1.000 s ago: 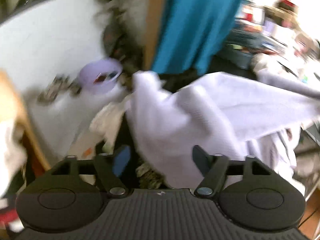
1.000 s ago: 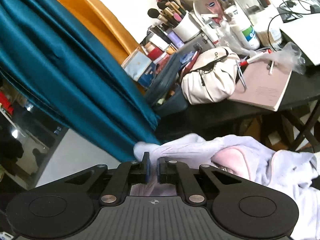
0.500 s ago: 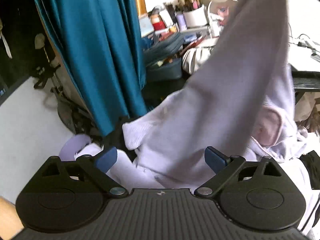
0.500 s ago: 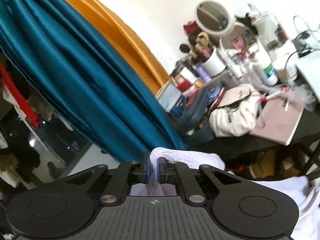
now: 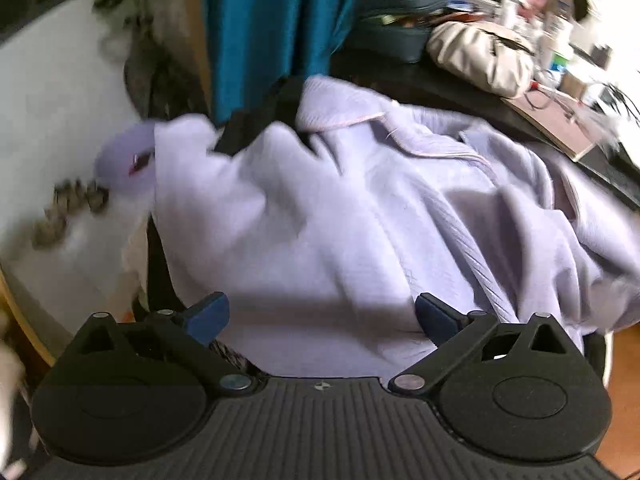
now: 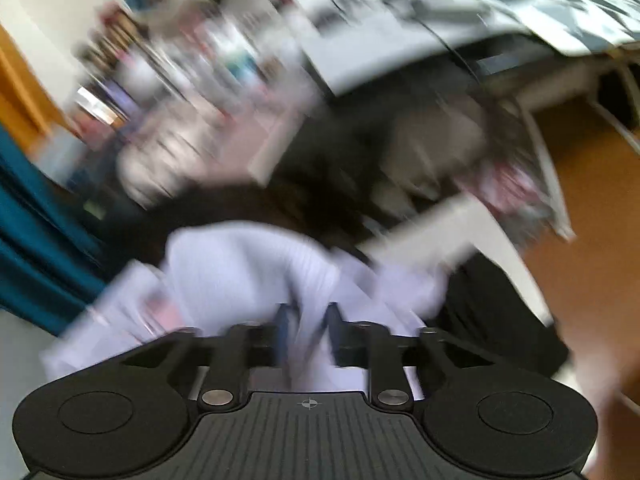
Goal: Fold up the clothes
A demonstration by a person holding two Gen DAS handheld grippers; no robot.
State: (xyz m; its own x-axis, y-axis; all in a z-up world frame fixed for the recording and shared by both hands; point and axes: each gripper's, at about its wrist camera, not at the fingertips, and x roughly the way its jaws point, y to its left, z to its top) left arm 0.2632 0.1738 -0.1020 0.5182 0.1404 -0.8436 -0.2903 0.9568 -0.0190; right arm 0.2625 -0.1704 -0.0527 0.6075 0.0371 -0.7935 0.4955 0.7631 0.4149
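The sweater, a pale lilac fleecy knit with a ribbed band and a thin pink-edged collar, lies crumpled in soft folds across the middle of the left wrist view, draped over something black. The left gripper hangs over it low in the frame, its blue-padded fingers spread wide and clasping nothing; its jaws have just been opening. A teal curtain falls in smooth pleats at the upper middle, and a cream bag sits at the upper right.

The right wrist view is heavily blurred. The right gripper sits at lower centre, its jaws having just been opening, now slightly parted with a fold of the sweater between the pads; whether they press it cannot be told.
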